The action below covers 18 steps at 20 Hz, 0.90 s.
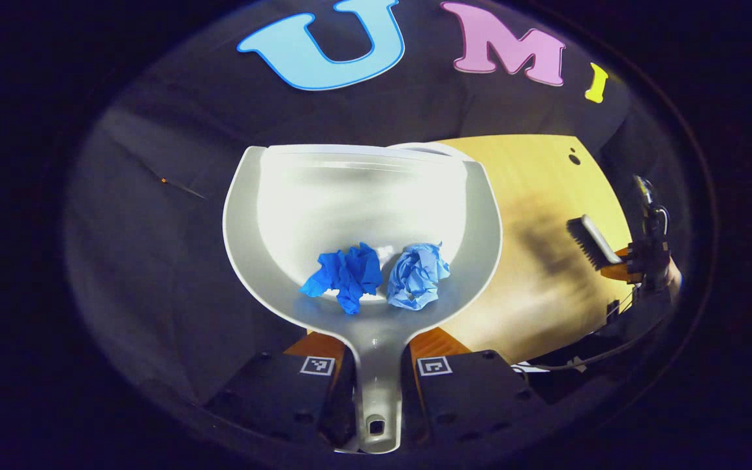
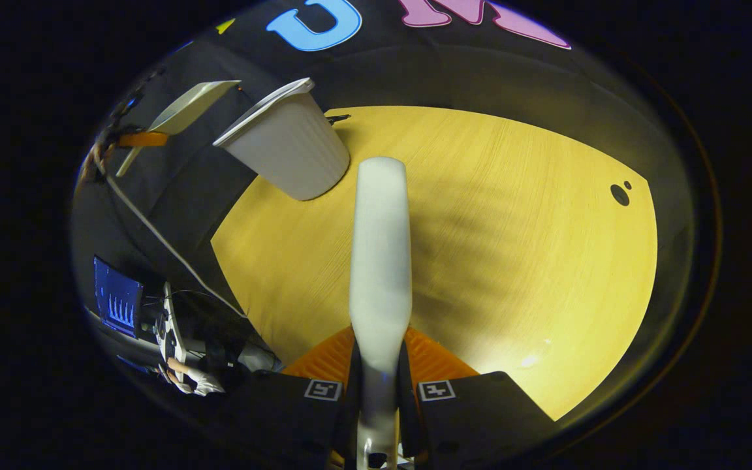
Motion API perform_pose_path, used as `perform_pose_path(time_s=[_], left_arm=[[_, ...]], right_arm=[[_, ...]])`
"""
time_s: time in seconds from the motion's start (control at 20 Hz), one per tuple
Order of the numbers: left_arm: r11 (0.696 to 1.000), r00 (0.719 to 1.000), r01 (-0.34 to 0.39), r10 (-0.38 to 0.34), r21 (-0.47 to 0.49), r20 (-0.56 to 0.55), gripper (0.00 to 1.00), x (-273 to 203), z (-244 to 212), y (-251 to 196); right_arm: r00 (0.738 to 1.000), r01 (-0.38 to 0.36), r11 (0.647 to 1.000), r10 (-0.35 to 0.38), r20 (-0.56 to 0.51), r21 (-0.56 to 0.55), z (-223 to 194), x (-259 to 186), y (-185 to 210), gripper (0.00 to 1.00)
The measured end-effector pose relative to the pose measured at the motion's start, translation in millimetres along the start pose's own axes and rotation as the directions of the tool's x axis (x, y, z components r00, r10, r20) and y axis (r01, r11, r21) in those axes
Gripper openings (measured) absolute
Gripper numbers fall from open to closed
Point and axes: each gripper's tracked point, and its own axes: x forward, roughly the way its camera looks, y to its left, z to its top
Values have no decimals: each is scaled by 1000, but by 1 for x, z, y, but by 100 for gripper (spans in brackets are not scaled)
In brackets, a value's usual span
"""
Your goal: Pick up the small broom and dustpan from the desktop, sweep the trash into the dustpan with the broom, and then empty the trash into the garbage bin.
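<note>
Left gripper (image 1: 376, 391) jaws pinch the dustpan (image 1: 363, 196) handle; two crumpled blue paper wads (image 1: 379, 274) sit near its heel. Dustpan approaches the white garbage bin (image 2: 284, 147). Right gripper (image 2: 379, 405) jaws clamp the broom (image 2: 381, 261) above the surface (image 2: 513, 228). Risk: tilting short of the bin would drop wads outside.

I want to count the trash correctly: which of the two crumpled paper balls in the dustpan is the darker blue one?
The darker blue paper ball is the left one in the left gripper view; the light blue paper ball lies to its right, both inside the dustpan.
</note>
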Motion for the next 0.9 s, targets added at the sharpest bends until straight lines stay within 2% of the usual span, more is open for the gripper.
perform_pose_path(time_s=[0.05, 0.1, 0.2, 0.3, 0.45, 0.5, 0.55, 0.6, 0.7, 0.75, 0.9], left_arm=[[1000, 999, 4, -2, 31, -36, 30, 3, 0, -9], [998, 998, -2, 6, 69, -69, 30, 9, 4, -10], [988, 990, -48, 67, 149, -126, 31, 18, 11, -26], [968, 977, -88, 130, 236, -171, 29, 32, 16, -42], [910, 952, -128, 224, 394, -208, 31, 44, 20, -69], [890, 945, -138, 250, 434, -213, 30, 48, 18, -78], [873, 937, -151, 275, 463, -213, 30, 53, 17, -89], [857, 933, -161, 293, 490, -207, 30, 55, 17, -95], [830, 932, -185, 318, 526, -175, 30, 51, 15, -99], [832, 934, -198, 321, 518, -159, 29, 50, 14, -102], [869, 946, -245, 312, 430, -91, 30, 29, 21, -95]], right_arm=[[1000, 20, 1000, -20, 12, -1, 0, 4, -6, 32], [999, 37, 999, -37, 24, 0, -1, 1, -1, 24], [997, 53, 998, -54, 55, 20, 1, -1, 2, 28], [996, 36, 998, -40, 74, 54, 0, -1, 4, 31], [997, 25, 998, -29, 69, 60, -5, 3, 3, 28], [998, 22, 998, -26, 63, 55, -8, 5, 4, 24], [998, 21, 998, -24, 57, 53, -11, 7, 4, 29], [998, 17, 998, -21, 58, 56, -12, 8, 5, 24], [998, 1, 997, -5, 56, 74, -19, 7, 10, 28], [998, -5, 996, 0, 57, 85, -21, 4, 12, 29], [998, -12, 994, 5, 64, 109, -22, 1, 12, 28]])
